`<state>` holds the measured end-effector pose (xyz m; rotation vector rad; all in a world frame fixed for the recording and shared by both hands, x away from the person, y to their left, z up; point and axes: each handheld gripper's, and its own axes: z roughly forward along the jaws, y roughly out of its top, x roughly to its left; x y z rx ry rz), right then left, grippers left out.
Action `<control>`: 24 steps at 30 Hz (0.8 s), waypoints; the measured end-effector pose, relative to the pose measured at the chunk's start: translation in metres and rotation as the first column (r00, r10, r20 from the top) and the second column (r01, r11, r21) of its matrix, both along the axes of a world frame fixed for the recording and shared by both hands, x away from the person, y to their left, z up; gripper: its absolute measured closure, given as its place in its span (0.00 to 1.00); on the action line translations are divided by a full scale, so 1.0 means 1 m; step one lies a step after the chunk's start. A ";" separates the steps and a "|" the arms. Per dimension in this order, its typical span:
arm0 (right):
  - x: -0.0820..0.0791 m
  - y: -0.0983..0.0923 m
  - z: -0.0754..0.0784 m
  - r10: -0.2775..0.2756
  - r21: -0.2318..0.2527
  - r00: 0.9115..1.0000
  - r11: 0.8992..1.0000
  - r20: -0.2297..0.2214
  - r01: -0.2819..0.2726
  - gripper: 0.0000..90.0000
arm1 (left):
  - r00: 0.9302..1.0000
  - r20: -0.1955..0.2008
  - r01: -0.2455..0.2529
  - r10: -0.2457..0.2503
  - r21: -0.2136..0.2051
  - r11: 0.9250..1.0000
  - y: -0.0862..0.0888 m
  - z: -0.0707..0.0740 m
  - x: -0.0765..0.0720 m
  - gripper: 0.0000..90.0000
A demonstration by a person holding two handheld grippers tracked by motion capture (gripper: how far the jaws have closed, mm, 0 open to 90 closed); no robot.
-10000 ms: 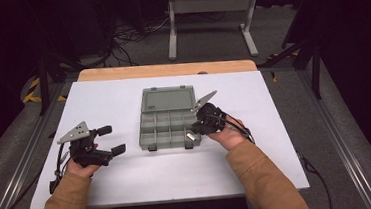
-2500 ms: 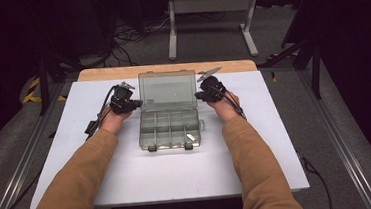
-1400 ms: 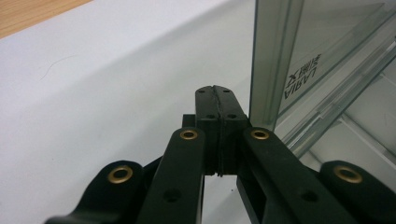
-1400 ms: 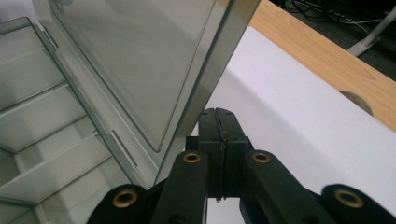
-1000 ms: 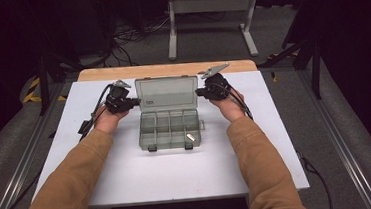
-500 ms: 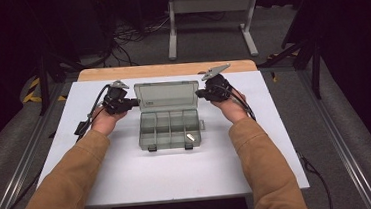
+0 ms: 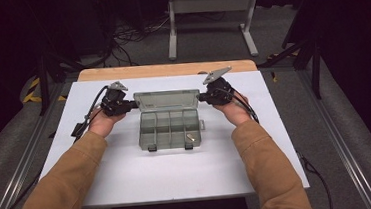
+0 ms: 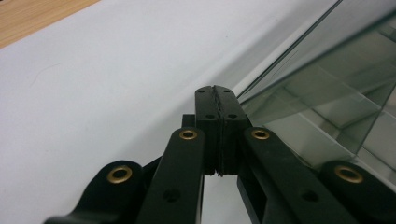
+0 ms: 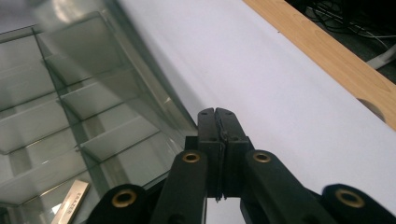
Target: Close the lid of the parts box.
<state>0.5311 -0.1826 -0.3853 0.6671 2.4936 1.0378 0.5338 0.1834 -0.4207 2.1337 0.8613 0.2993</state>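
A clear box (image 7: 170, 127) is sitting mid-table with its lid (image 7: 167, 100) standing open at the far side. The left gripper (image 7: 129, 105) and right gripper (image 7: 202, 97), both jaws pressed shut and empty, are flanking the lid's left and right ends, tips just beside it.

We see a clear grey-green box (image 7: 169, 122) on a white sheet (image 7: 178, 170), a tan wooden edge (image 7: 165, 70) at twelve o'clock, black grippers with brass rivets, and tan-brown sleeves (image 7: 266, 168).
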 end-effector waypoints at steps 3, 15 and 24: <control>-0.003 0.000 0.000 0.009 -0.006 1.000 1.000 -0.003 -0.009 0.99 | 1.000 -0.009 0.006 -0.006 -0.001 1.000 0.000 0.000 -0.002 0.99; -0.024 0.001 0.006 0.058 -0.010 0.998 0.998 -0.015 -0.058 0.99 | 1.000 -0.006 0.021 -0.021 0.022 1.000 0.003 0.008 -0.013 1.00; -0.040 0.004 0.011 0.096 -0.009 0.995 0.995 -0.027 -0.096 0.99 | 0.992 -0.045 0.116 -0.115 0.027 0.993 0.001 0.016 -0.025 0.99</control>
